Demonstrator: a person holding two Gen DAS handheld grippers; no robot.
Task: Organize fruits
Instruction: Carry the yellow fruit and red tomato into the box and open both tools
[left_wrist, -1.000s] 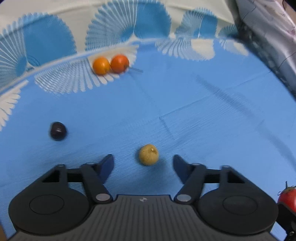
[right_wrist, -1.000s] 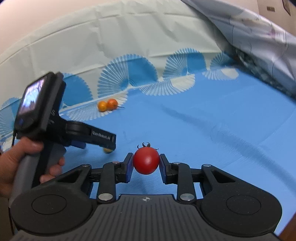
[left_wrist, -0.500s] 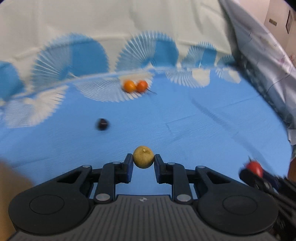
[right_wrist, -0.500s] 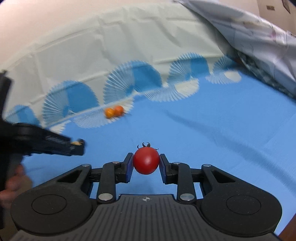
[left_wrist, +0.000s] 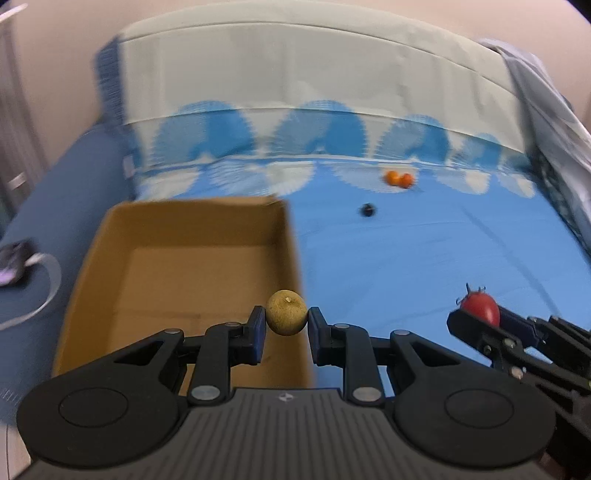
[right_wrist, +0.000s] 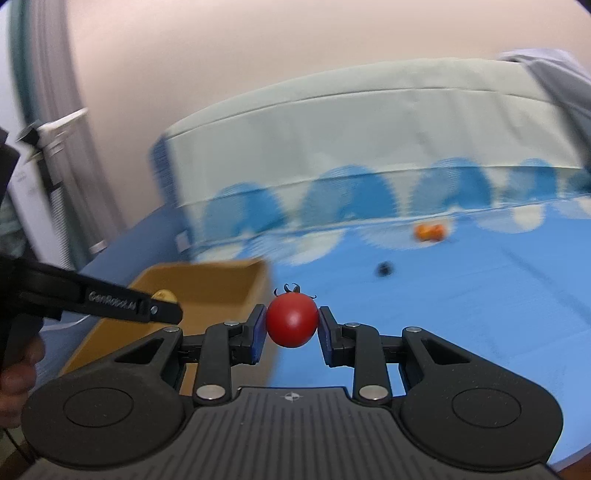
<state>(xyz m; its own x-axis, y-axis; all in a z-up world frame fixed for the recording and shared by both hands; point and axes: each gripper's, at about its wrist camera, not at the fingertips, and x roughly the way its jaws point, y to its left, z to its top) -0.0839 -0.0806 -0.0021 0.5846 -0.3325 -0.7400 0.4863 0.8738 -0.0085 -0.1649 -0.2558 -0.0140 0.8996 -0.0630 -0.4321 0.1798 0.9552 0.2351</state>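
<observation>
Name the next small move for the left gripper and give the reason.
Probably carry it a little further left over the cardboard box, then open. The left gripper is shut on the yellowish fruit, which hangs at the box's right wall, barely over its bare floor.

Left wrist view: looks forward and downward along its own fingers, close over the near right corner of the cardboard box (left_wrist: 177, 266), with the blue cloth (left_wrist: 424, 266) stretching to the far edge. Right wrist view: aimed flatter, set further right — more wall, less surface. Shared ground: the box (right_wrist: 207, 284), the cloth (right_wrist: 461, 295), the two orange fruits (left_wrist: 399, 178) (right_wrist: 429, 231) and the dark fruit (left_wrist: 368, 210) (right_wrist: 385, 268). Each view catches the other tool at its edge.
</observation>
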